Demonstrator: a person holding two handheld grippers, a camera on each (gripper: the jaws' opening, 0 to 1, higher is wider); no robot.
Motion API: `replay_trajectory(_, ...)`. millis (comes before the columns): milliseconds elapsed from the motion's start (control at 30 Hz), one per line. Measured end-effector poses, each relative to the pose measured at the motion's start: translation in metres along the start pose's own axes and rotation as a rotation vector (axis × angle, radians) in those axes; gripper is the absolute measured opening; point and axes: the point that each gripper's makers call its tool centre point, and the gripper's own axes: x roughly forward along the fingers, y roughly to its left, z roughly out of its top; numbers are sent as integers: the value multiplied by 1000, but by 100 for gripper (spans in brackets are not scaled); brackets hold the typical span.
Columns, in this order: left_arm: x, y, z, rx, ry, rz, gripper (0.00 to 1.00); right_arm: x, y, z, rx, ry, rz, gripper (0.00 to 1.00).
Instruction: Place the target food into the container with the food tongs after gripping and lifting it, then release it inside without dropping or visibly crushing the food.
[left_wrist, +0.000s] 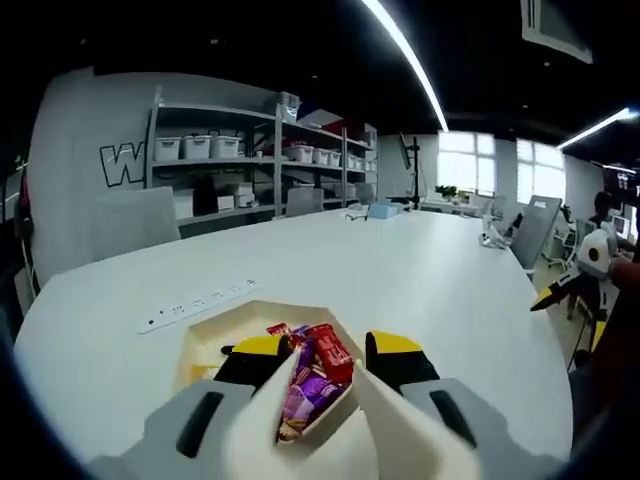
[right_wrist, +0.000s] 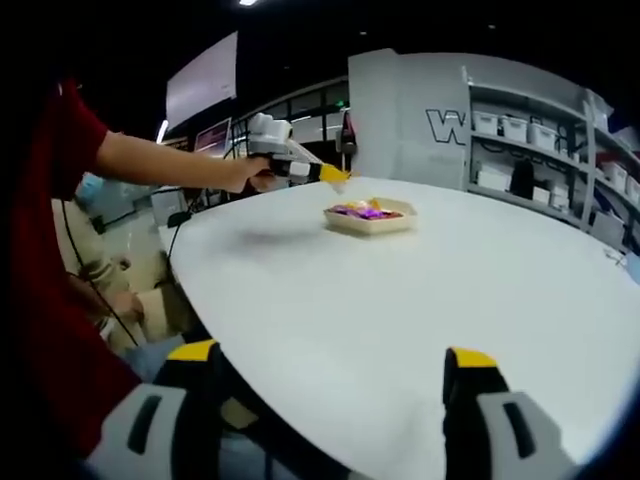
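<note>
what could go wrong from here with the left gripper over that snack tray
1. The left gripper hovers right over the cream tray, jaws straddling the piled snack packets; closing here might catch several packets or crush one.
2. No tongs are visible, so the jaws themselves may have to pinch the wrappers.
3. The right gripper sits open near the white table edge, far from the tray, so it could not steady it if it slides.

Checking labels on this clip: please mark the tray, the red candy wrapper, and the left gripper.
tray (left_wrist: 215, 335): left gripper view, bare floor inside the cream rim.
red candy wrapper (left_wrist: 330, 350): left gripper view, middle of the packet.
left gripper (right_wrist: 335, 177): right gripper view, yellow tips near the tray.
</note>
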Motion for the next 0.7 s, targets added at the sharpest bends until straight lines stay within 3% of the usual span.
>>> replay_trajectory(200, -8, -19, -5, 18, 16, -57, 29, -1, 4, 1, -7, -4, 4, 91)
replay_trajectory(700, -31, -39, -19, -7, 22, -92, 29, 0, 12, 3, -17, -12, 24, 91)
